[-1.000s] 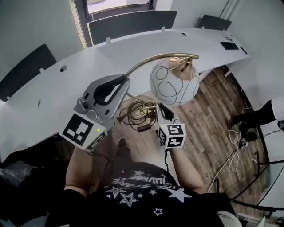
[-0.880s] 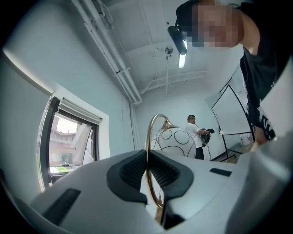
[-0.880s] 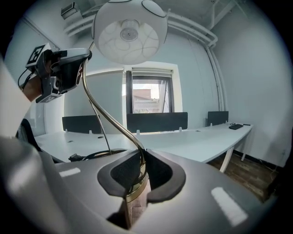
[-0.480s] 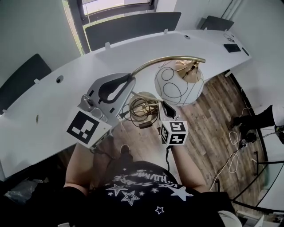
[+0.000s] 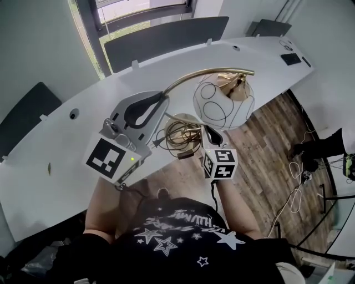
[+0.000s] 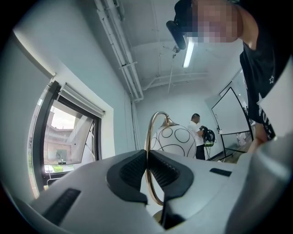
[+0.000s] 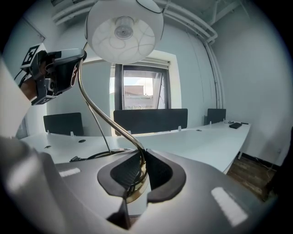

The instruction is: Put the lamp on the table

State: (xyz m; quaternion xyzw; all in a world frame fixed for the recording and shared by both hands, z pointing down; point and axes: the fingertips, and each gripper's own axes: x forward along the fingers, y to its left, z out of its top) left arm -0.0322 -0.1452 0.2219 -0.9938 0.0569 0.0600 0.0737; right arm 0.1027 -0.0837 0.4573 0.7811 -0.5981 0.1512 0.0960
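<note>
The lamp has a curved brass arm (image 5: 186, 81), a white globe shade (image 5: 223, 105) with black ring lines, and a round brass base (image 5: 180, 132) with its cord coiled on it. My left gripper (image 5: 162, 103) is shut on the thin arm (image 6: 147, 146) below the bend. The shade (image 6: 176, 139) hangs beyond those jaws. My right gripper (image 5: 207, 132) is shut on the stem just above the base (image 7: 137, 183). The base is at the near edge of the white curved table (image 5: 77, 144). I cannot tell whether it rests there. The shade (image 7: 124, 28) sits high in the right gripper view.
Black chairs (image 5: 166, 34) line the table's far side under a window (image 5: 138, 6). A dark flat device (image 5: 289, 57) lies at the table's far right end. Cables (image 5: 295, 195) trail over the wood floor at right. A person (image 6: 198, 136) stands in the background.
Both grippers have carried the lamp forward toward the table. The base was over the wood floor and is now at the table's near edge. Both grips are unchanged.
</note>
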